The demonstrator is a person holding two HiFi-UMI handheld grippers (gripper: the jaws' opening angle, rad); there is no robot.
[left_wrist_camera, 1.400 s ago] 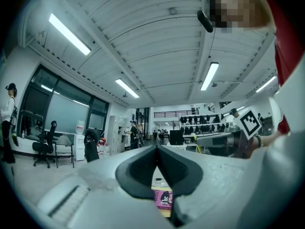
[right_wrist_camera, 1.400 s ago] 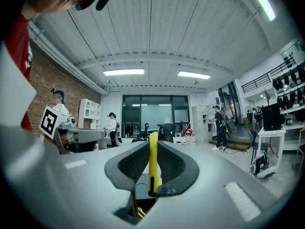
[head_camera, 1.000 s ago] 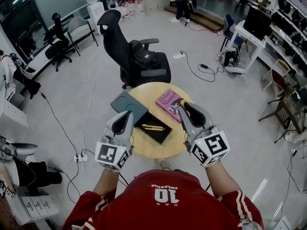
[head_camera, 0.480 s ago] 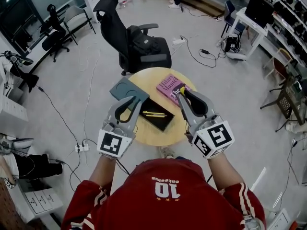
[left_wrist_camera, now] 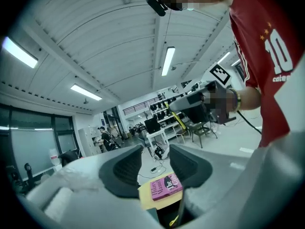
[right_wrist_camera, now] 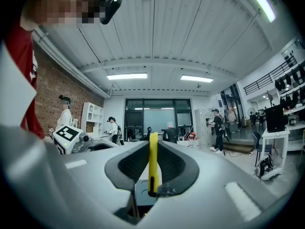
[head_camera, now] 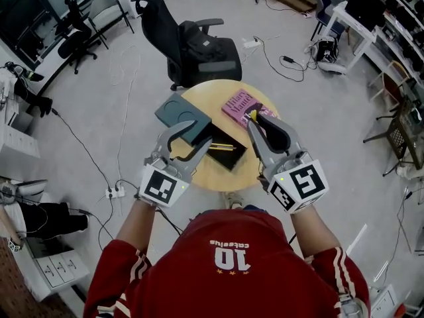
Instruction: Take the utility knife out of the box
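Observation:
The yellow utility knife (right_wrist_camera: 153, 163) stands upright between the pads of my right gripper (right_wrist_camera: 152, 171), which is shut on it. From the head view, the right gripper (head_camera: 263, 120) holds the knife (head_camera: 252, 115) above the table's right side, near the pink book (head_camera: 242, 105). The black box (head_camera: 225, 156) lies open in the middle of the round table (head_camera: 212, 176), with a yellowish thing inside. My left gripper (head_camera: 201, 131) hovers over the box's left end. Its jaws are opening wide, and the left gripper (left_wrist_camera: 155, 163) has nothing between them.
A dark teal lid (head_camera: 182, 114) lies at the table's left rear. A black office chair (head_camera: 199, 45) with a backpack stands behind the table. Cables and a power strip (head_camera: 114, 192) lie on the floor at the left. People stand far off in the room.
My left gripper's jaws have gone from shut to wide open over the box's left end. The right gripper still grips the knife and has shifted slightly.

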